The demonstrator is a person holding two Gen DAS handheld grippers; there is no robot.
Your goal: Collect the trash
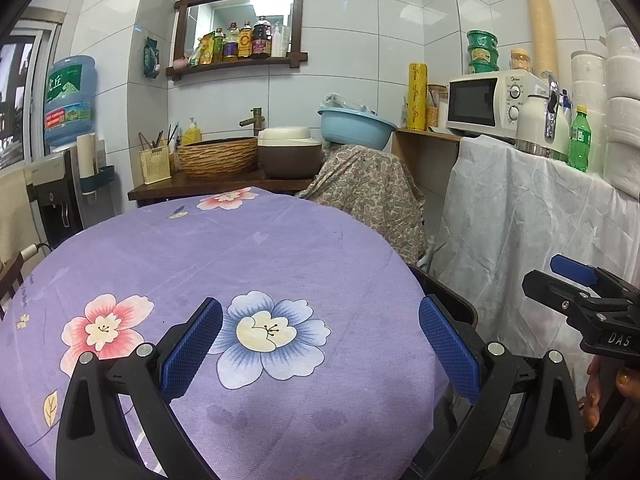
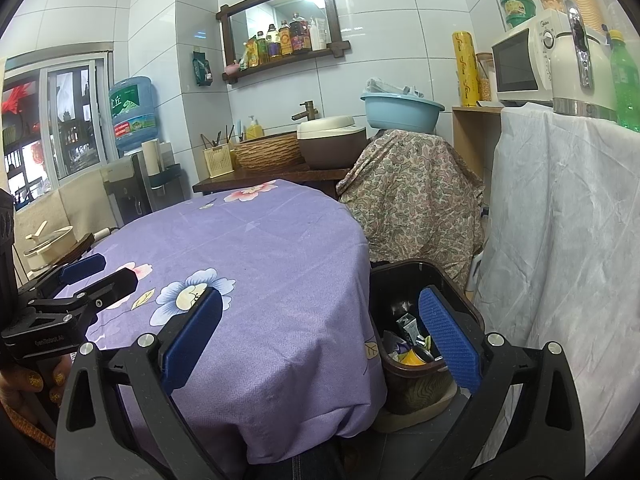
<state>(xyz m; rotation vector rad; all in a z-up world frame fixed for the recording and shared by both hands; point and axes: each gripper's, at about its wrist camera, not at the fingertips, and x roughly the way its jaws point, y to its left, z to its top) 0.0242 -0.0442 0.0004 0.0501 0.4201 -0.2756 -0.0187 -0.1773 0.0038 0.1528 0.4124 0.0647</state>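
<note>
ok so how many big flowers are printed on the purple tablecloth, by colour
pink flowers: 2
blue flower: 1
total: 3

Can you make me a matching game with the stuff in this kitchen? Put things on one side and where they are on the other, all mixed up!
Things:
1. trash bin
2. microwave
3. blue basin
4. sauce bottles

Places:
A. on the wall shelf by the mirror
B. on the floor beside the purple table
C. on top of the flowery cloth pile
D. on the wooden shelf at the right

Pairs: 1-B, 2-D, 3-C, 4-A
</note>
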